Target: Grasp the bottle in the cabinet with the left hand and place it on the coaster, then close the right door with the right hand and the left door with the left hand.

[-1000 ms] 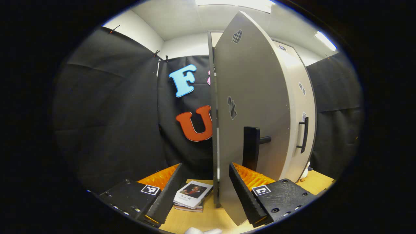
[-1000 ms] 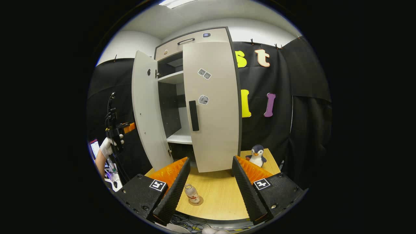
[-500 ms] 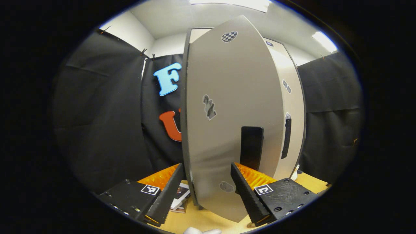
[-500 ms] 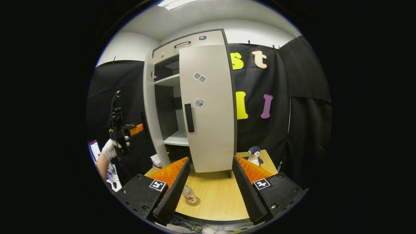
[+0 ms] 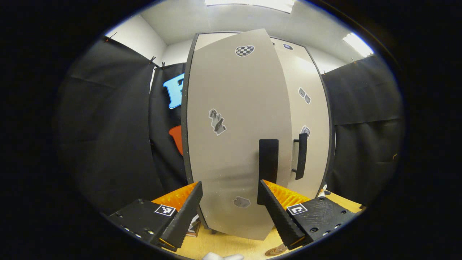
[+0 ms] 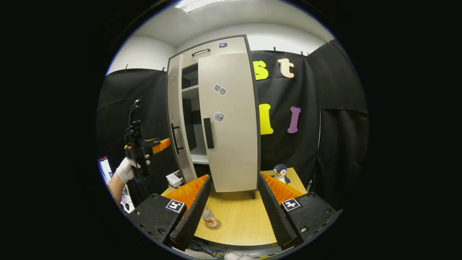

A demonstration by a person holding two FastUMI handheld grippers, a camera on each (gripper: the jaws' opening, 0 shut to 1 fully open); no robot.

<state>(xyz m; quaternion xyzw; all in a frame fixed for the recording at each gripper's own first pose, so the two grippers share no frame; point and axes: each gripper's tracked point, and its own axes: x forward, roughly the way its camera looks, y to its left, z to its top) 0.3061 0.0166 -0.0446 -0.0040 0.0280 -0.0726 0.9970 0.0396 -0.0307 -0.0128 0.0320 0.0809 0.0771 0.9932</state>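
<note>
Now we press the left door (image 5: 234,144) flat near its handle (image 5: 268,160); our left hand-held gripper (image 5: 229,209) gapes wide, holding nothing; push evenly.

Probably a lab booth: black cloth walls (image 6: 339,119) surround a cabinet (image 6: 231,119) on a wooden table (image 6: 238,216).

1. Cabinet (image 6: 231,43): right door (image 6: 231,122) shut, left door (image 6: 177,119) ajar.
2. Bottle (image 6: 208,217) stands on a coaster (image 6: 213,225) on the table (image 6: 242,220) before the cabinet.
3. Left gripper (image 6: 162,144), in a gloved hand (image 6: 127,170), is left of the cabinet.
4. Right gripper (image 6: 231,206) gapes, empty.
</note>
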